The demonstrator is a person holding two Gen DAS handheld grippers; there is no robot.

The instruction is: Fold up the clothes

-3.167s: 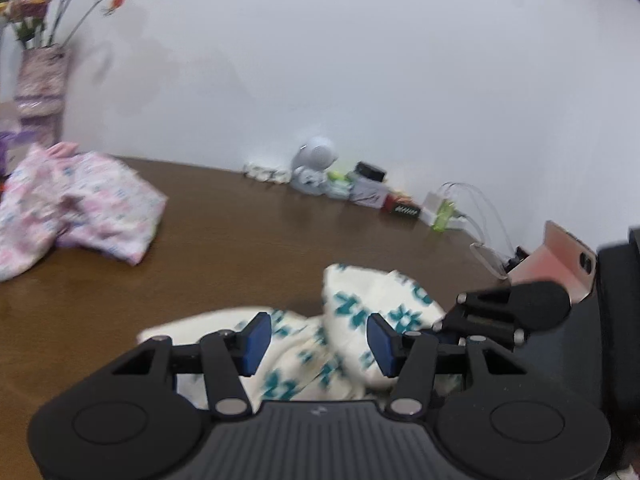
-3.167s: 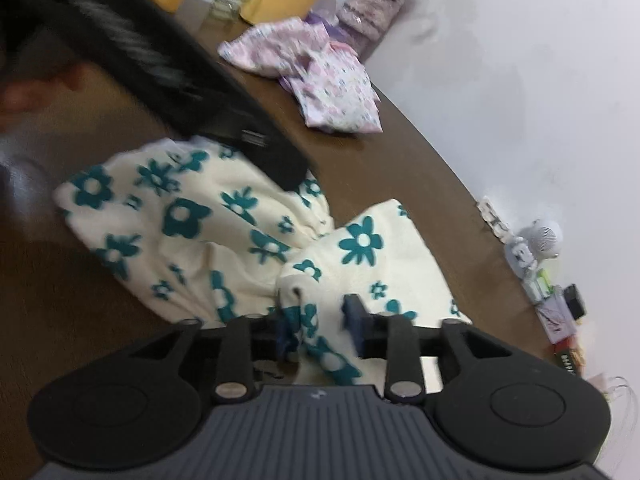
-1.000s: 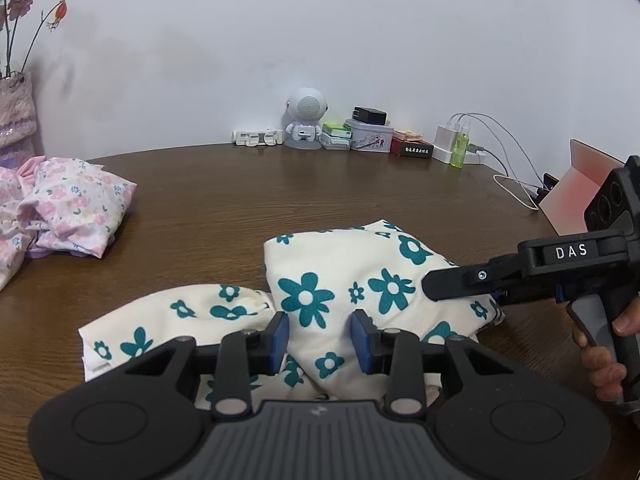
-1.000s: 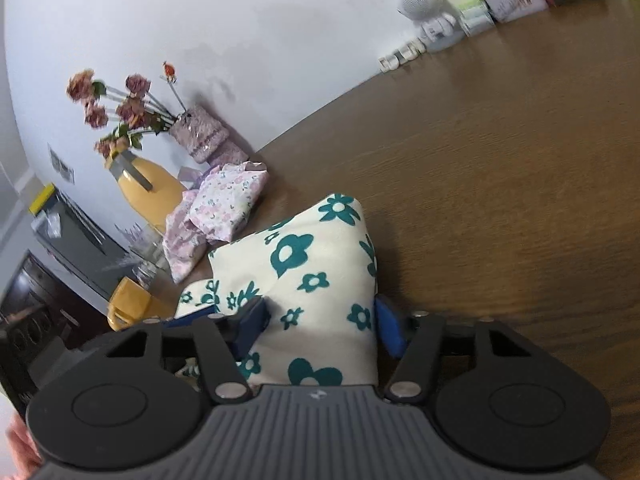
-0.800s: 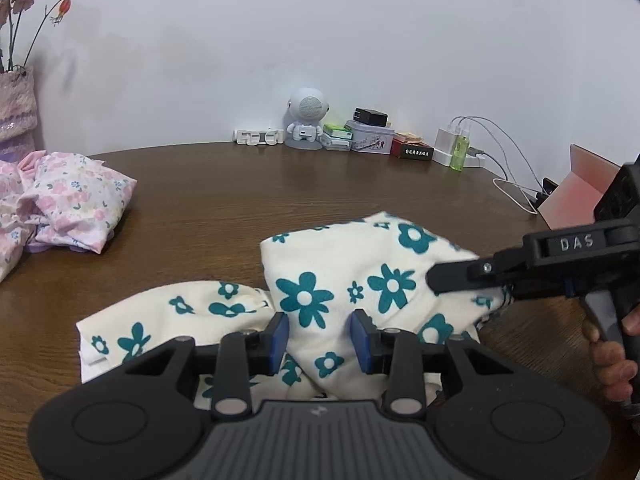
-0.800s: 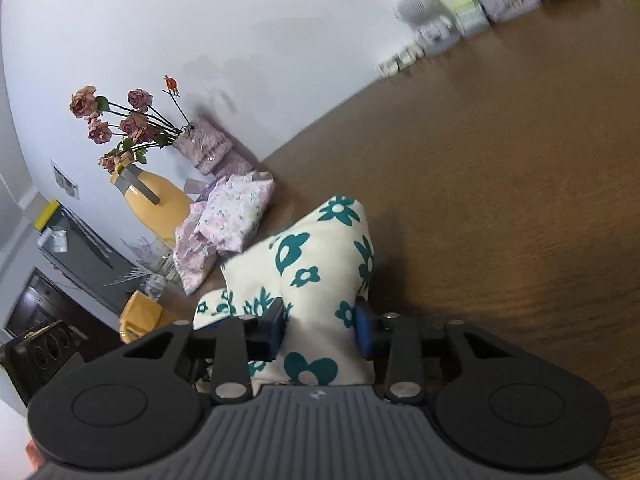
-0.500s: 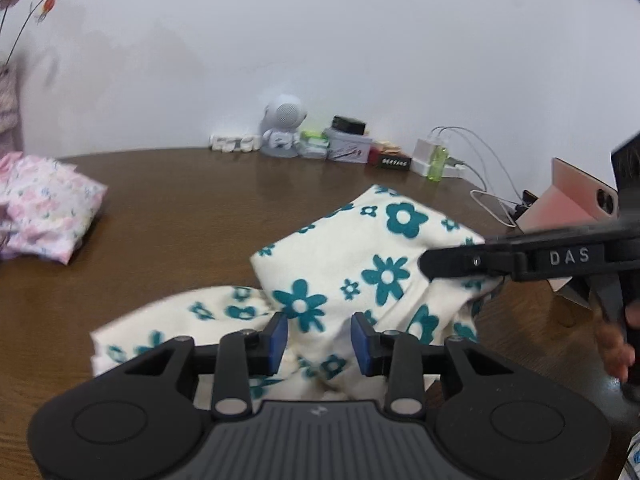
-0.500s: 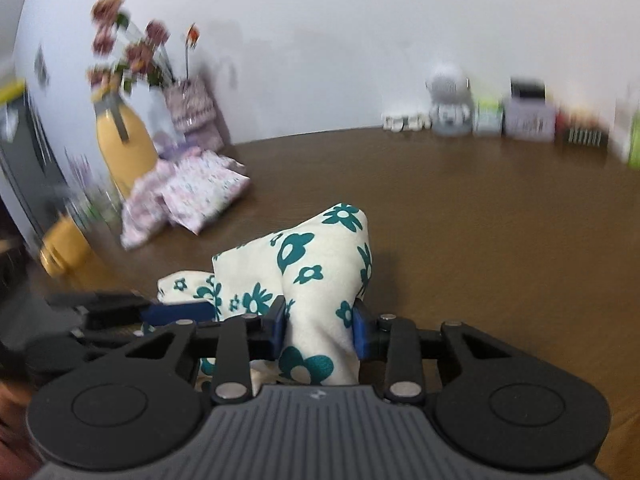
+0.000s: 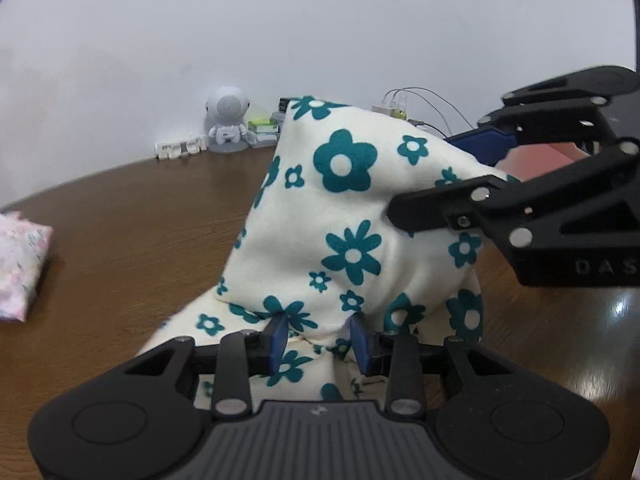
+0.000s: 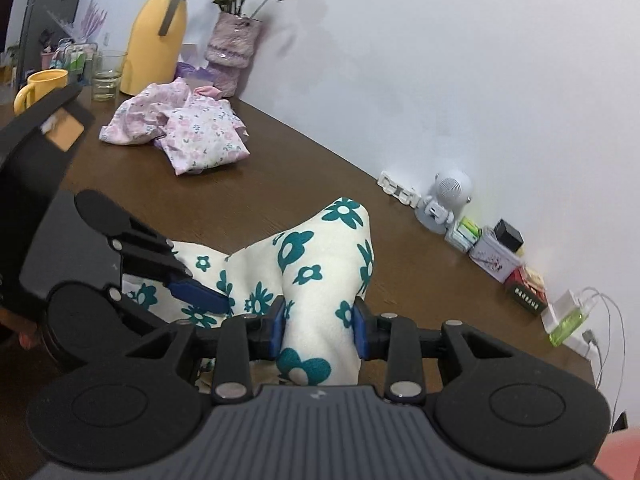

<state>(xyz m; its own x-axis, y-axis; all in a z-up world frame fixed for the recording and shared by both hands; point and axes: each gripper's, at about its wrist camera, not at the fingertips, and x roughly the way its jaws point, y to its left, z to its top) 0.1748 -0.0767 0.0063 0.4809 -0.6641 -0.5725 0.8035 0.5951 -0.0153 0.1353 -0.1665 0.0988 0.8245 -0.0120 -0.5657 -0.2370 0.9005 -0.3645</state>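
Left gripper [image 9: 319,338] and right gripper [image 10: 319,330] both clamp floral garment [image 9: 344,216], lifted off table [image 9: 132,216] toward 12 o'clock, likely for folding over.

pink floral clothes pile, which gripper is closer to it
Left. The left gripper is on the side of the cream flowered garment facing the pink floral pile; the right gripper clamps the same garment farther from it.

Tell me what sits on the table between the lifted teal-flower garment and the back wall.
Nothing visible blocks that stretch of table. Both tongs, left and right, are clamped on the teal-flower garment. The pink floral clothes lie off to the left; the astronaut figure stands at the wall.
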